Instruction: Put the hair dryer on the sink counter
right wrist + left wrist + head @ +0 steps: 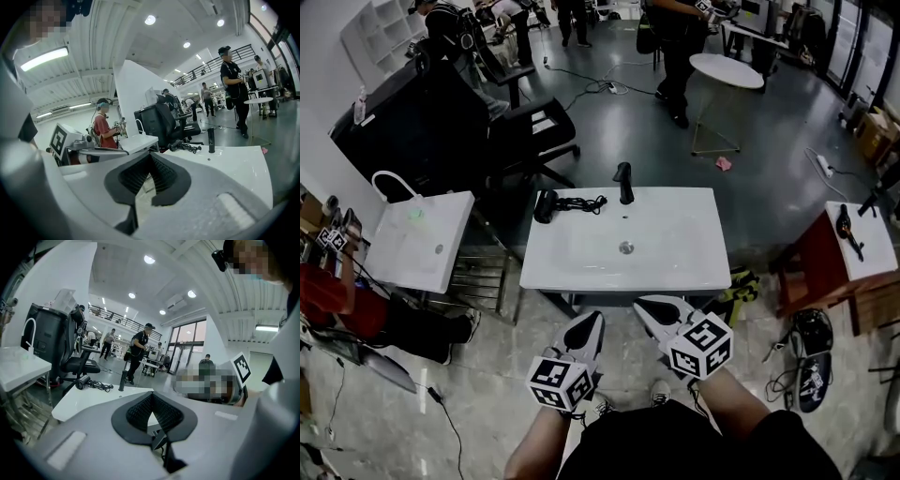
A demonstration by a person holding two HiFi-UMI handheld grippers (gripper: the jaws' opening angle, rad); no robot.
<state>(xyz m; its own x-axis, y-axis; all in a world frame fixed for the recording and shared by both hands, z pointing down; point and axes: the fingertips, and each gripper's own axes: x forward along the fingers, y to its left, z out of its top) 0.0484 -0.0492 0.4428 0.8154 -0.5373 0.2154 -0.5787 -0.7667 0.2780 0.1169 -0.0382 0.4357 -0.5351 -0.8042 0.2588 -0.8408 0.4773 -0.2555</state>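
Both closed and empty, the left gripper (592,321) and right gripper (650,307) face the dryer (547,205), likely light, stiff and smooth, best gripped at its handle.

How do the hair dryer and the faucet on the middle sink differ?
The hair dryer lies flat at the back left corner of the sink counter; the faucet stands upright at back centre. The hair dryer trails a cord; the faucet has none. Both are black.
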